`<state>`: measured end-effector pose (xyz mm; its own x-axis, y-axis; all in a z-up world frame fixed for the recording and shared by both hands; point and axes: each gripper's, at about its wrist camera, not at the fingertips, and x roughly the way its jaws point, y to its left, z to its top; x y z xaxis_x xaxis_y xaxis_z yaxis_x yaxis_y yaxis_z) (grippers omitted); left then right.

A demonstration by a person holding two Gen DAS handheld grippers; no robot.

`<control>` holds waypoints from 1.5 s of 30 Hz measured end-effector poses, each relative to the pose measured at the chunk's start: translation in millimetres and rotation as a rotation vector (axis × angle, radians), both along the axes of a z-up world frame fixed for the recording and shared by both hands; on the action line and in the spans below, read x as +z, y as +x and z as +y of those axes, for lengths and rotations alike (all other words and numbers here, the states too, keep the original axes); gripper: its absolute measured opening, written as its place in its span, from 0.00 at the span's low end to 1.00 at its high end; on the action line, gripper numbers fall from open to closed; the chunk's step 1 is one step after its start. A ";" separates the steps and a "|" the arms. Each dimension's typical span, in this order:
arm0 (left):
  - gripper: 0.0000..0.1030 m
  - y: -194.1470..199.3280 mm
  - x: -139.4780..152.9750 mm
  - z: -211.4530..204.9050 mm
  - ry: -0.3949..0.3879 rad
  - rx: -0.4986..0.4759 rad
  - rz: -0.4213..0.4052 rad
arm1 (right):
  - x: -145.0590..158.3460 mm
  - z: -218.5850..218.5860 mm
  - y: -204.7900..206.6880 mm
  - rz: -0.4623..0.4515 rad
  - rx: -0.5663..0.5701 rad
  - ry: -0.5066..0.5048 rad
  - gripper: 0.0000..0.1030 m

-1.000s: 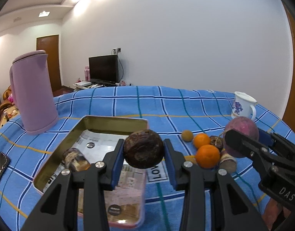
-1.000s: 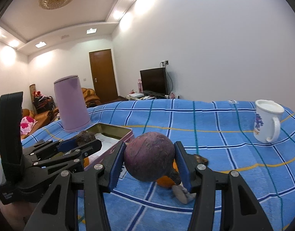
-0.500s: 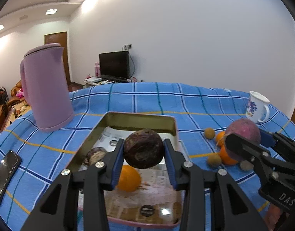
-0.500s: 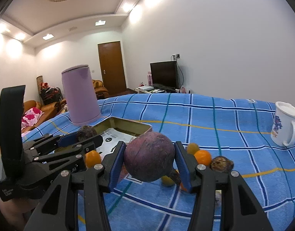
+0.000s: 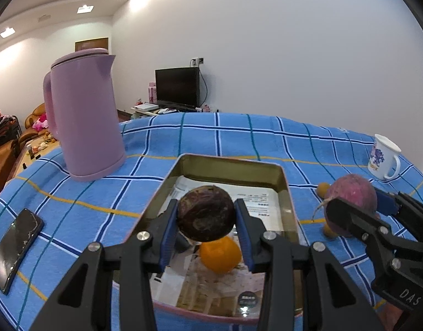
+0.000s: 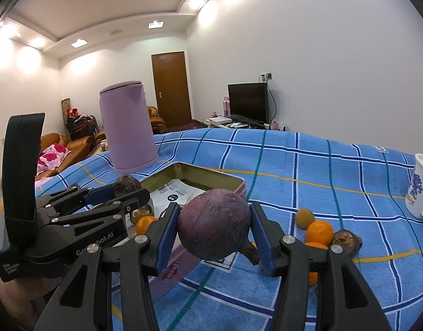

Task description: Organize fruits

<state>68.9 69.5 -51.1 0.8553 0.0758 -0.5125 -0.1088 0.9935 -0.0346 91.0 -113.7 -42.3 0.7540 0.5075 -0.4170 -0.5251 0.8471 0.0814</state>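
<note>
Gripping a dark passion fruit [image 5: 206,216] between its fingers, our left gripper [image 5: 206,233] hangs over the tin [image 5: 290,215], above an orange [image 5: 221,256] lying inside. Our right gripper [image 6: 214,244] clamps a purple fruit [image 6: 214,226] just beside the tin's rim. Oranges [image 6: 319,232] and small fruits lie on the blue checked table [image 6: 294,171]. Kettle [image 5: 84,115] and mug [image 5: 384,161] stand farther out.
</note>
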 end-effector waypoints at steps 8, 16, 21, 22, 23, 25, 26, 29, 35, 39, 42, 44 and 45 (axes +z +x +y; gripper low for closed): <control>0.40 -0.6 -2.2 17.0 0.005 0.040 0.013 | -0.5 16.4 3.8 0.002 0.030 -0.010 0.52; 0.40 -1.6 -5.2 31.7 -0.007 0.069 0.028 | -0.7 34.4 4.7 0.004 0.062 -0.018 0.52; 0.40 -0.4 -6.4 38.0 -0.010 0.079 0.044 | -1.4 44.7 4.5 0.007 0.082 -0.027 0.52; 0.40 0.1 -6.8 39.2 -0.014 0.080 0.046 | -1.6 46.3 4.6 0.007 0.085 -0.029 0.52; 0.40 0.6 -7.0 39.5 -0.015 0.077 0.051 | -1.7 47.9 4.8 0.008 0.089 -0.030 0.52; 0.40 1.3 -7.0 40.0 -0.012 0.076 0.061 | -2.1 50.2 5.5 0.012 0.095 -0.031 0.52; 0.40 1.8 -7.3 39.9 -0.013 0.072 0.064 | -2.3 51.6 5.7 0.012 0.096 -0.032 0.52; 0.40 2.9 -8.4 39.6 -0.008 0.071 0.071 | -2.7 54.5 7.0 0.018 0.104 -0.036 0.52; 0.40 5.7 -10.3 39.8 -0.009 0.069 0.093 | -4.0 55.9 10.9 0.037 0.113 -0.040 0.52; 0.41 6.2 -10.8 40.3 -0.006 0.077 0.099 | -6.1 60.3 13.8 0.061 0.131 -0.055 0.52; 0.56 4.2 -10.2 42.9 -0.007 0.103 0.091 | -8.5 63.0 17.0 0.084 0.150 -0.063 0.52; 0.72 2.5 -9.6 46.5 -0.020 0.123 0.082 | -8.3 60.2 17.7 0.085 0.145 -0.053 0.63; 0.72 0.7 -8.6 47.9 -0.031 0.120 0.071 | -8.0 57.9 18.2 0.084 0.133 -0.043 0.67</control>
<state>69.5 117.4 -59.7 0.8028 0.1584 -0.5748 -0.2300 0.9717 -0.0534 109.2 -55.9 -50.2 0.6426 0.5813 -0.4991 -0.6261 0.7739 0.0952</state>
